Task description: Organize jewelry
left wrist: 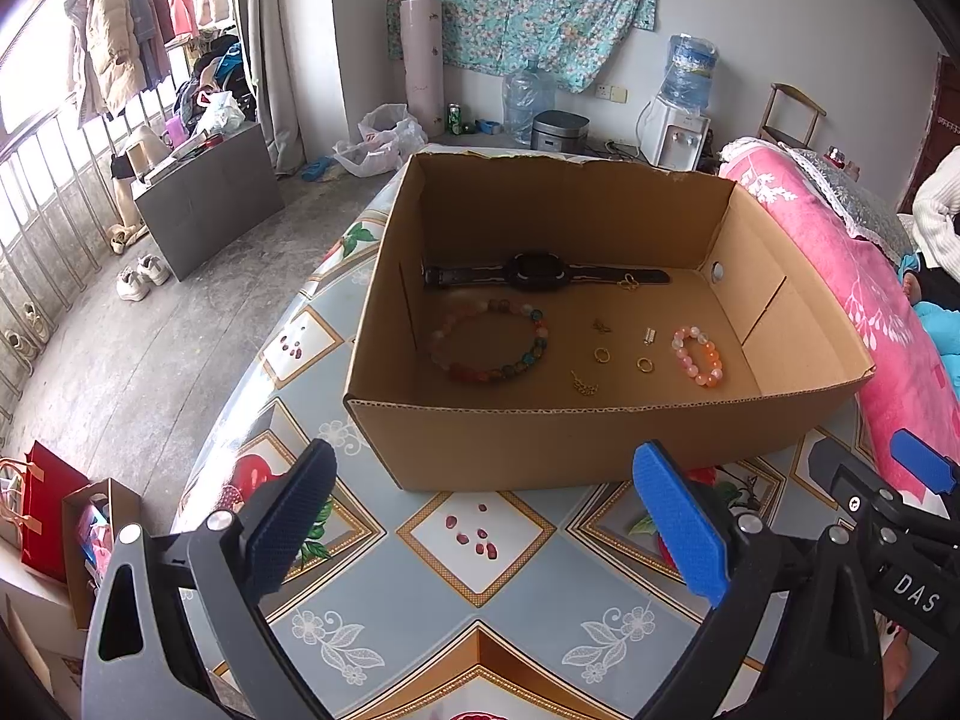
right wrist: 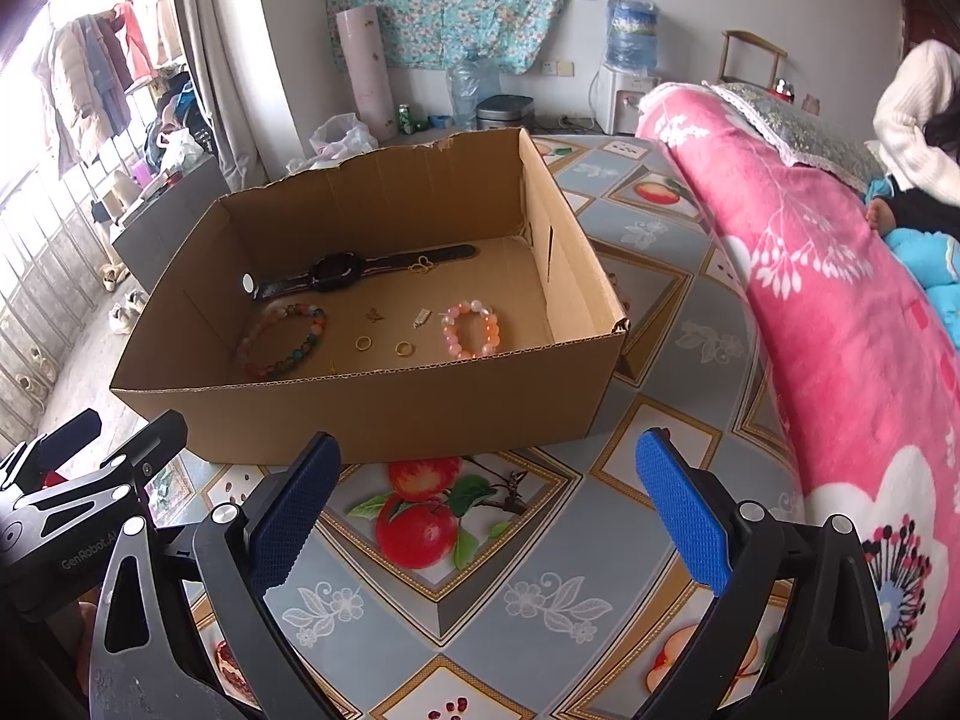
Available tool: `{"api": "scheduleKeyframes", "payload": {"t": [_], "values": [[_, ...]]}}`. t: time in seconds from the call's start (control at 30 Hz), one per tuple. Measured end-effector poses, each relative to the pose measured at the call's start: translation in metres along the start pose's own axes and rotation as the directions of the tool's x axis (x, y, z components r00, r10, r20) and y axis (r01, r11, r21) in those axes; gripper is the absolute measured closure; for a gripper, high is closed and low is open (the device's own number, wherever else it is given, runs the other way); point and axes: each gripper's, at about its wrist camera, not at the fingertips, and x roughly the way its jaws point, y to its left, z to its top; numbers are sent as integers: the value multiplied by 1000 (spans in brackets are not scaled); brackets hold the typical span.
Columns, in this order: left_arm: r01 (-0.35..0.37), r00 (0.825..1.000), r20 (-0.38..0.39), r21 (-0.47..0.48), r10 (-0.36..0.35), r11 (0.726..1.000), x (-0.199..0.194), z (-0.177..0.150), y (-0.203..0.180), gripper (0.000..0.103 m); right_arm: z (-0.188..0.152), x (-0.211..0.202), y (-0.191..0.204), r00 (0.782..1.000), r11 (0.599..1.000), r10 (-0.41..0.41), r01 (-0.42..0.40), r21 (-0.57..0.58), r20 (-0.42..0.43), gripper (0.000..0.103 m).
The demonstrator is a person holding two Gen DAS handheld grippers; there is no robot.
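Observation:
An open cardboard box (left wrist: 558, 438) (right wrist: 384, 408) stands on the patterned table. Inside lie a black watch (left wrist: 537, 271) (right wrist: 339, 272), a large multicoloured bead bracelet (left wrist: 489, 341) (right wrist: 282, 339), a small pink-orange bead bracelet (left wrist: 698, 356) (right wrist: 471, 329), two gold rings (left wrist: 602, 354) (right wrist: 362, 342), a gold chain (left wrist: 584, 387) and small gold charms (left wrist: 629, 282). My left gripper (left wrist: 492, 516) is open in front of the box, nothing between its fingers. My right gripper (right wrist: 495, 510) is also open and empty, beside the left one, short of the box's near wall.
The table (right wrist: 540, 576) carries a fruit-and-flower oilcloth. A pink floral blanket (right wrist: 840, 324) rises along the right side, with a person in a white sleeve (right wrist: 912, 126) beyond it. Red and brown gift bags (left wrist: 54, 510) stand on the floor at left.

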Motion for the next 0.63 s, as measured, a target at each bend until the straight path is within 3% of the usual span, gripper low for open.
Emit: {"api": "scheduleKeyframes", "payload": {"t": [0.63], "values": [[2, 1000, 2, 2, -2, 1000, -2, 0, 1, 6, 1, -1, 0, 1000, 1000, 0, 0, 0, -3, 8]]}}
